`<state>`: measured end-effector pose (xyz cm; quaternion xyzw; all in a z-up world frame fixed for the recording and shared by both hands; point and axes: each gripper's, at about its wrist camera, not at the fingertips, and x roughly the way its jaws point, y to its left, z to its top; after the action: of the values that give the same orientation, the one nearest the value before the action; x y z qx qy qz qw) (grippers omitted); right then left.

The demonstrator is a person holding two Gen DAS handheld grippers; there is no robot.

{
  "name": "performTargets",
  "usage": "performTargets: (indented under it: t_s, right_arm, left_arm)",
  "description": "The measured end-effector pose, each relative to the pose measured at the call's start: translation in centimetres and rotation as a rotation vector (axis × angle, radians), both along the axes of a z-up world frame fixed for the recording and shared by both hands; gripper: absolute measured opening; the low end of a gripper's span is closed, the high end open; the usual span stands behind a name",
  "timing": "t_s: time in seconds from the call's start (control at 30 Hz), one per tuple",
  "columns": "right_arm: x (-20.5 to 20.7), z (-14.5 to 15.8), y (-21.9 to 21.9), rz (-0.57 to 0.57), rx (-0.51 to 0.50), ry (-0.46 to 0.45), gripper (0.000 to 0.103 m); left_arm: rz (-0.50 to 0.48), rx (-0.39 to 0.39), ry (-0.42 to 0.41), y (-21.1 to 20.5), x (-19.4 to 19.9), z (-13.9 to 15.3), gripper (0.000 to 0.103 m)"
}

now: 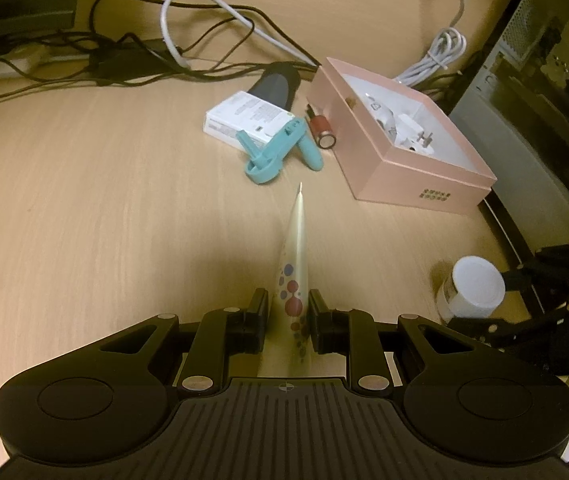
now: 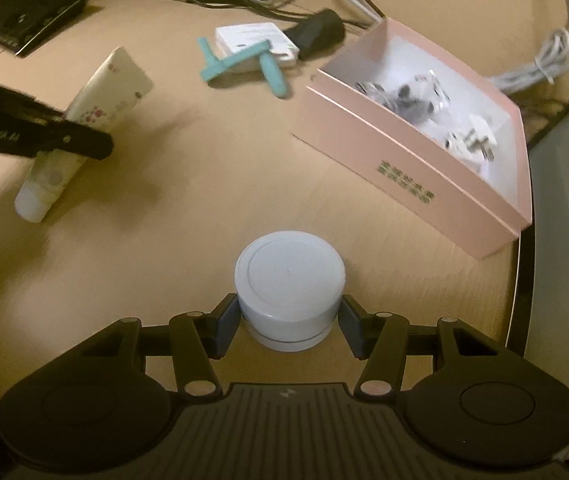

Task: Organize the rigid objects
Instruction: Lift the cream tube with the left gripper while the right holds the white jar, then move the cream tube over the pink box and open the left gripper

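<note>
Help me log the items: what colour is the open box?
Pale pink outside, white inside: the box, clearest in the right wrist view.

Jar before the box; tube left, cables behind.

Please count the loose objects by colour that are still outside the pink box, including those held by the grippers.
White or cream: 3 (tube, round jar, small carton)
Teal: 1 (plastic tool)
Red: 1 (battery)
Dark grey: 1 (rounded object)
Total: 6
</note>
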<state>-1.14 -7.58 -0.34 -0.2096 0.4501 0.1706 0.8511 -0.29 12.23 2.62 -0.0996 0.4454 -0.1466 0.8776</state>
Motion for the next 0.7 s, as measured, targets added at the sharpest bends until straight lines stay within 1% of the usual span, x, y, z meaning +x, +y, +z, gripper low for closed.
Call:
performTargets:
  t_s: [0.23,0.3,0.43,0.57,0.7]
  right_arm:
    - [0.2,0.1,-0.9,-0.059,0.1,-0.029,0.054]
    - [0.1,-0.3,-1.0,-0.071,0.118,-0.03,0.054]
    - [-0.3,-0.6,-1.0,-0.085,0.141,-0.051,0.054]
    - [-1.1,0.2,-1.4,-0.095,0.187,-0.1,0.054]
    - [-2.0,1.0,-1.8,-0.101,0.208,-0.137,0.054]
  left_arm:
    - [-0.069,0.055,0.015,-1.5,0.0,-0.6,0.024]
    - [-0.092,0.075,0.017,-1.9,-0.2,-0.8,0.024]
    - [-0.117,0.085,0.014,-2.2,-0.4,-0.9,0.025]
    - [-0.138,0.092,0.01,-2.3,-0.4,-0.7,0.025]
    - [-0.159,0.123,-0.019,-2.7,-0.7,-0.6,0.024]
